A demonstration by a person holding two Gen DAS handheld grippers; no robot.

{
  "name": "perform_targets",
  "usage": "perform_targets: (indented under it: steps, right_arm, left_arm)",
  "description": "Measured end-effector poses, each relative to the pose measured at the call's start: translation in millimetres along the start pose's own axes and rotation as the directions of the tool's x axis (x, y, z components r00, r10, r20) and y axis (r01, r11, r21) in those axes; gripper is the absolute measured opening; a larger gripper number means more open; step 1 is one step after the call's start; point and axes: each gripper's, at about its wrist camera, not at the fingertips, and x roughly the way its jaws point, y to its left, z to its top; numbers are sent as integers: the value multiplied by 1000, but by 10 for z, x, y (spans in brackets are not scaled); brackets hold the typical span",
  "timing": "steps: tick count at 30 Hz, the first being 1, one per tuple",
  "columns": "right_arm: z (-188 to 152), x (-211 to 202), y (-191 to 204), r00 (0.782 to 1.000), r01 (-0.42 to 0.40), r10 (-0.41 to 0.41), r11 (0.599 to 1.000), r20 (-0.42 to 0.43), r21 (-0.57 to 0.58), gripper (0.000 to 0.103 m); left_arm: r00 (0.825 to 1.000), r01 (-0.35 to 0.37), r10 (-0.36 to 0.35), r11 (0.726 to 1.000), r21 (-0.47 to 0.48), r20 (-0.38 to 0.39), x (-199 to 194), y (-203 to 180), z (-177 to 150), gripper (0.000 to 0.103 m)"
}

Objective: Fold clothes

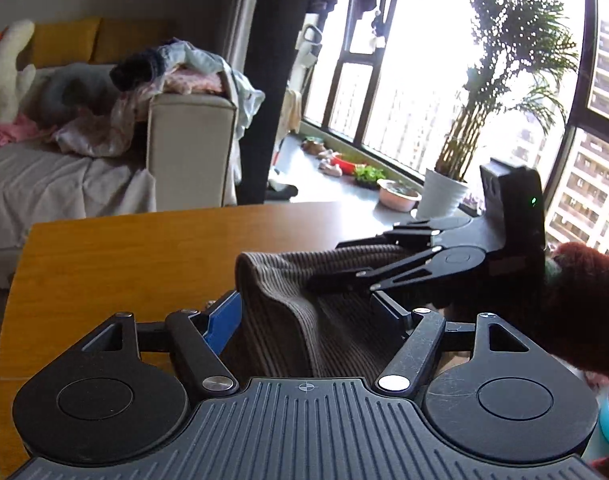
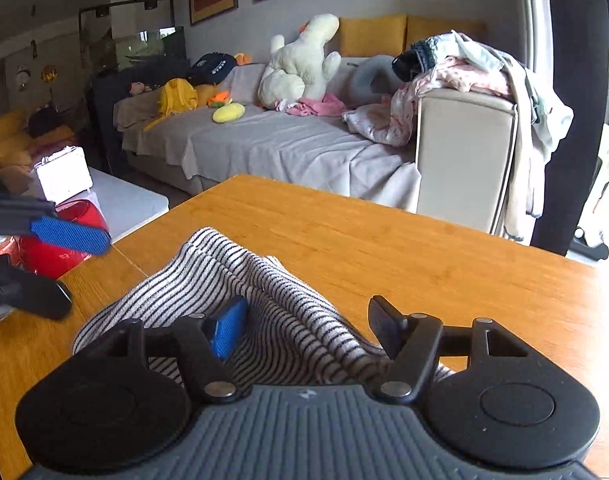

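The striped garment (image 2: 240,304) lies bunched on the wooden surface (image 2: 424,264), near the edge closest to the person. Both claws are over it.

The right claw (image 2: 304,328) is wide open. Cloth rises in a ridge between its blue finger (image 2: 228,330) and its black finger, and neither finger presses it, so I judge it is placed to take a fold, not to hold one.

The left claw (image 1: 308,312) is also open wide in its own view, with the cloth (image 1: 296,300) heaped between the fingers and nothing pinched. The garment looks brown there, probably from the strong window light behind.

The right claw (image 1: 344,280) reaches in from the side and crosses the garment, so the two claws are close together at the same end. This probably allows gripping two points of one edge to lift and spread it.
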Motion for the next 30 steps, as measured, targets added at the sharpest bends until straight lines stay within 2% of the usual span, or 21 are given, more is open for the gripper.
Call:
perform_targets:
  steps: [3,5,7,13,17,20,25,27,30]
  right_arm:
    - [3,-150,-34,997,74,-73,997,27,-11,65]
    - [-42,-176,-68,991,135,-135,991,13,-25,58]
    - [-124,-139,-140,986,166,-166,986,-13,9,58]
    - [-304,-26,-268,984,175,-177,978,8,116,60]
    - [-288,-107,-248,983,181,-184,978,24,108,61]
    - [-266,-270,-169,976,200,-206,976,65,90,61]
    - [-208,-512,-40,970,188,-197,979,142,76,50]
    - [-226,-494,-16,973,179,-187,981,133,74,50]
    - [-351,-324,-8,976,207,-211,977,63,58,50]
  left_arm:
    - [998,-34,34,999,3,-57,249,-6,-47,69]
    - [995,-62,61,998,-12,-84,370,62,-74,69]
    - [992,-75,72,997,-30,-100,442,125,-88,71]
    - [989,-93,86,994,-54,-120,533,228,-128,75]
    - [989,-97,88,993,-67,-121,514,269,-137,78]
    - [989,-109,102,992,-69,-103,458,259,-112,76]
    - [986,-155,152,987,-47,-61,426,271,51,71]
    - [982,-176,173,984,-35,-74,515,299,91,71]
    - [975,-195,191,981,-23,-111,686,340,66,71]
